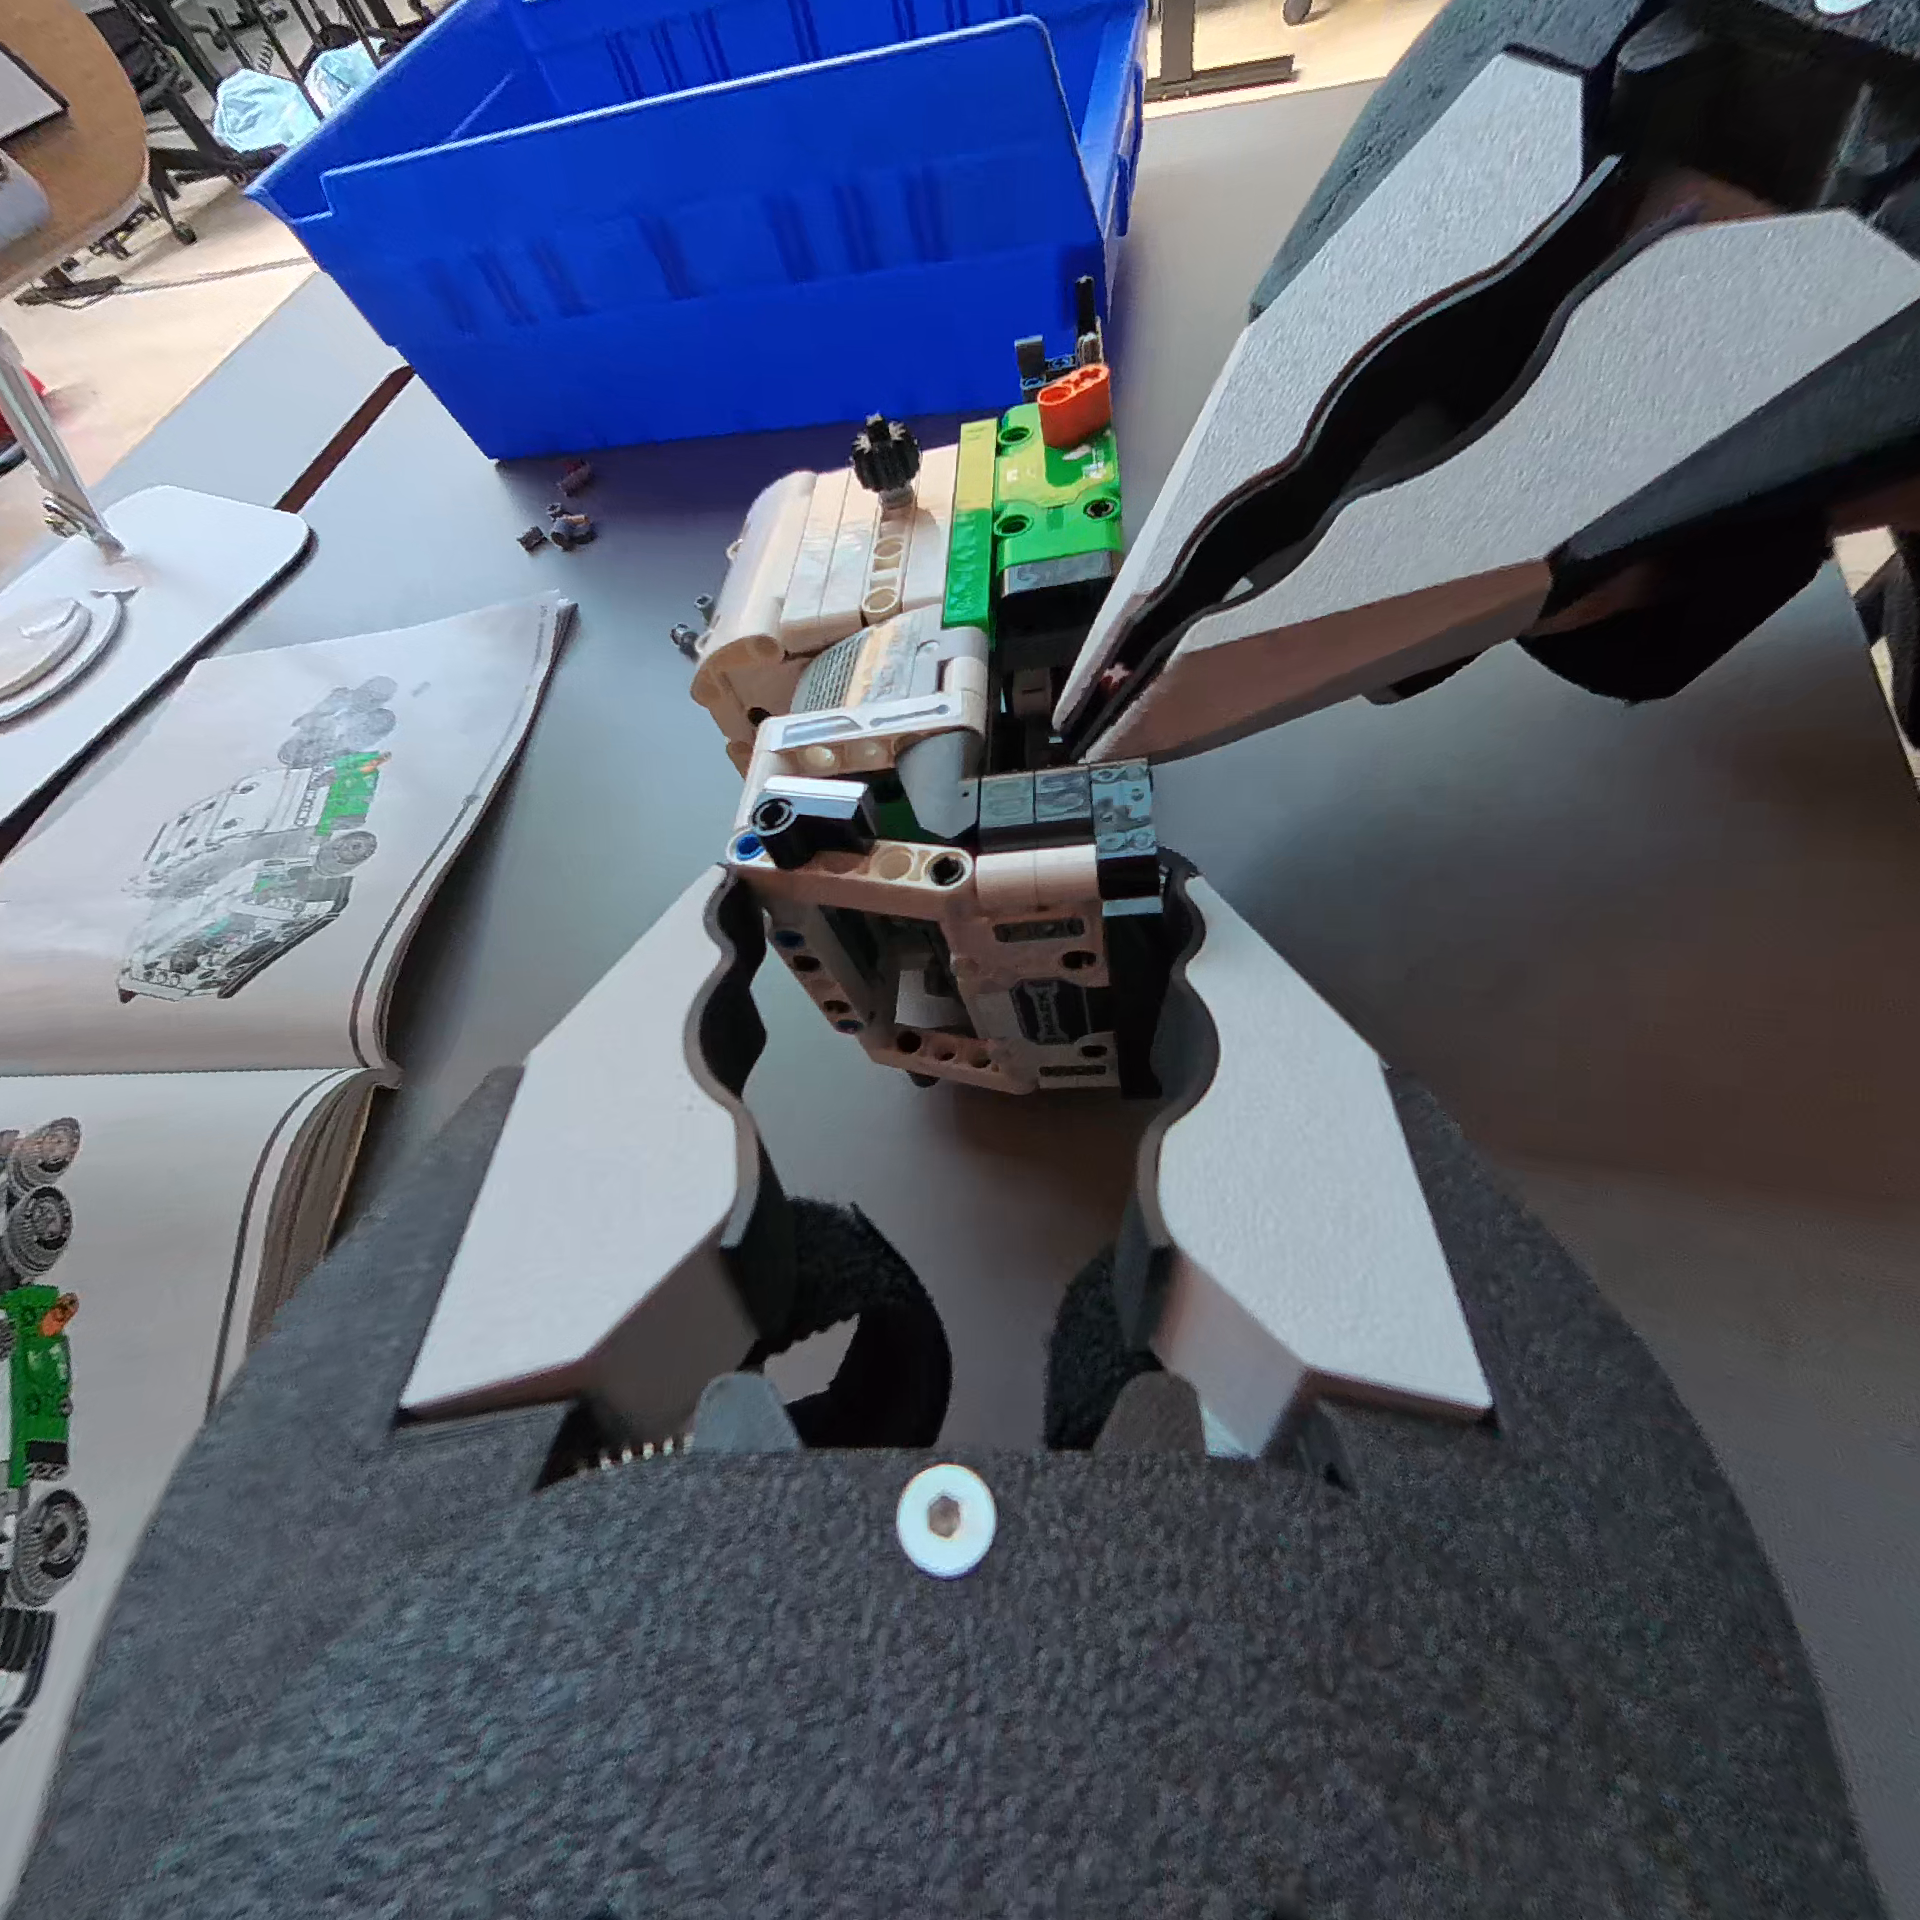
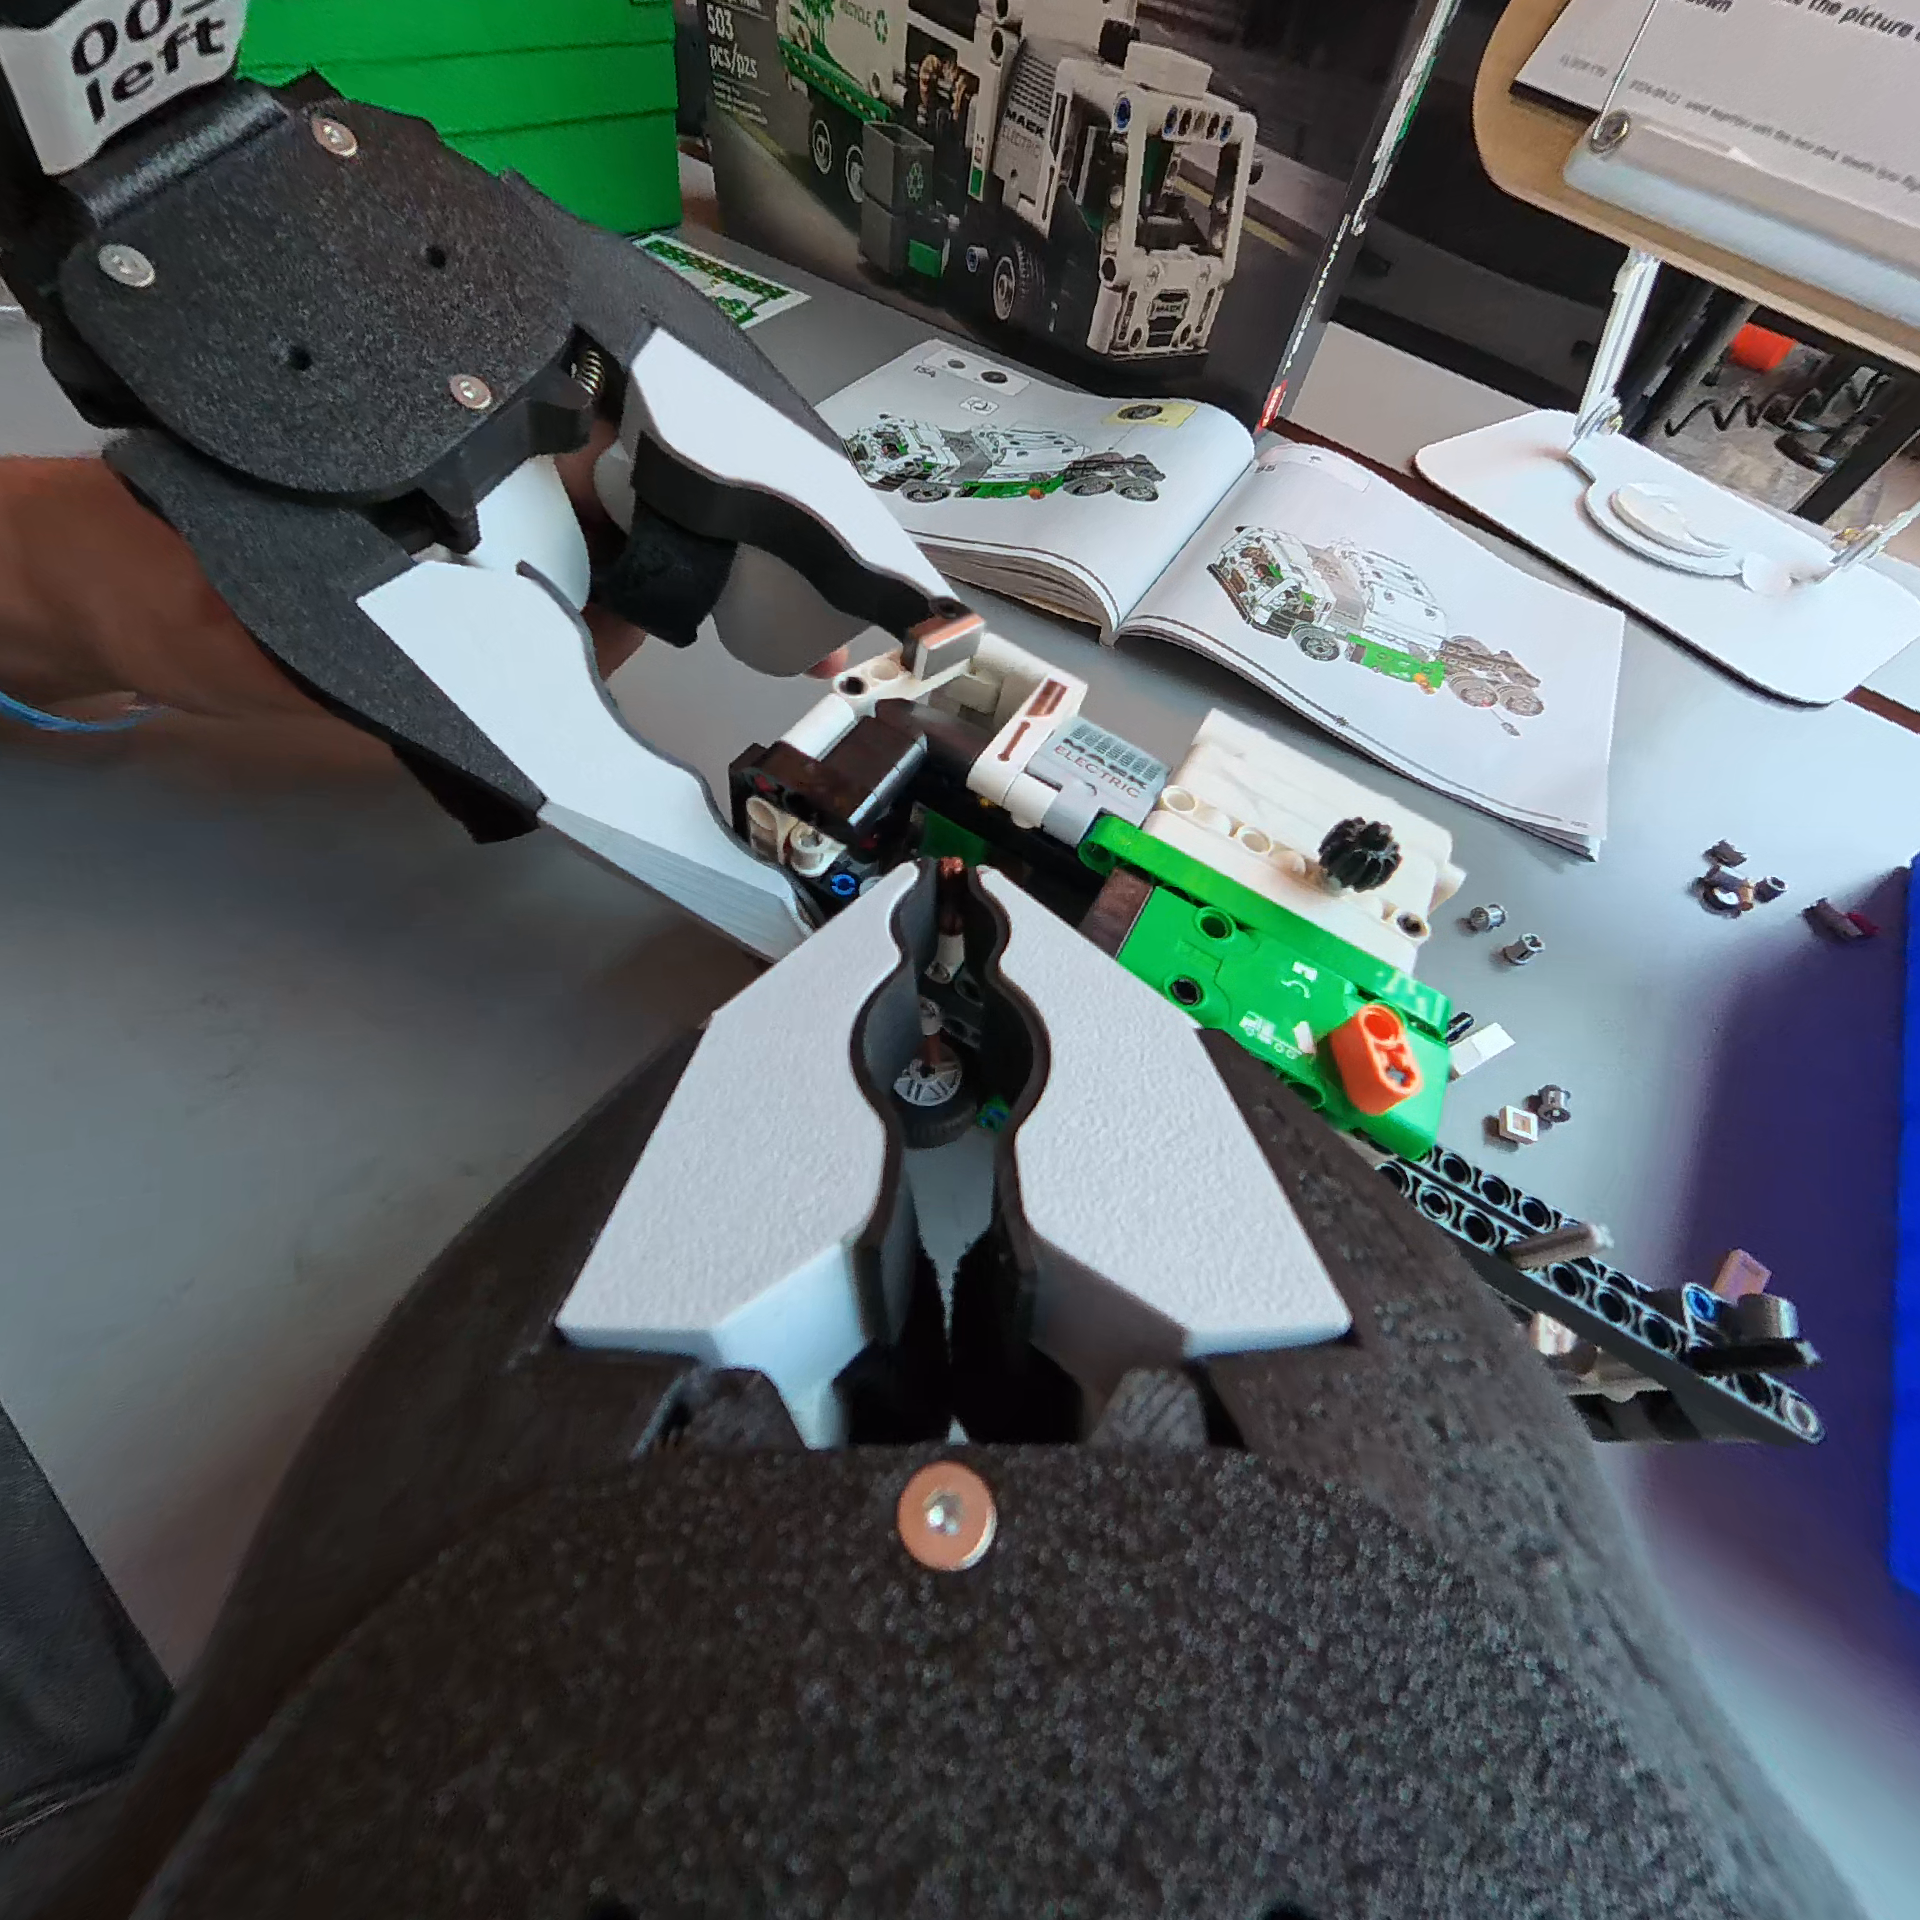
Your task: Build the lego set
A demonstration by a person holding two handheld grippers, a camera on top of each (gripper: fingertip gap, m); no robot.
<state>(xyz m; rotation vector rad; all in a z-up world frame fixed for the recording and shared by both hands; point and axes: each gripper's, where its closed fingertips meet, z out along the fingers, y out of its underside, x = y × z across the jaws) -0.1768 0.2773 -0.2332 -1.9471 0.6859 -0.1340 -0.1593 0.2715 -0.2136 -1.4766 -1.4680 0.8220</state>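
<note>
The partly built Lego truck, white, green and black, lies on the grey table; it also shows in the right wrist view. My left gripper is shut on the truck's cab end, one finger on each side, and it appears at the upper left of the right wrist view. My right gripper is shut on a thin reddish-brown axle. Its tips sit at the truck's side just behind the cab. In the left wrist view it comes in from the upper right, with the axle's end showing between its tips.
A blue bin stands behind the truck. An open instruction booklet and the set's box lie beyond it. Small loose parts and a black beam assembly lie to the right. A white stand base is at the far right. Both grippers' tips are close together, under 4 cm apart.
</note>
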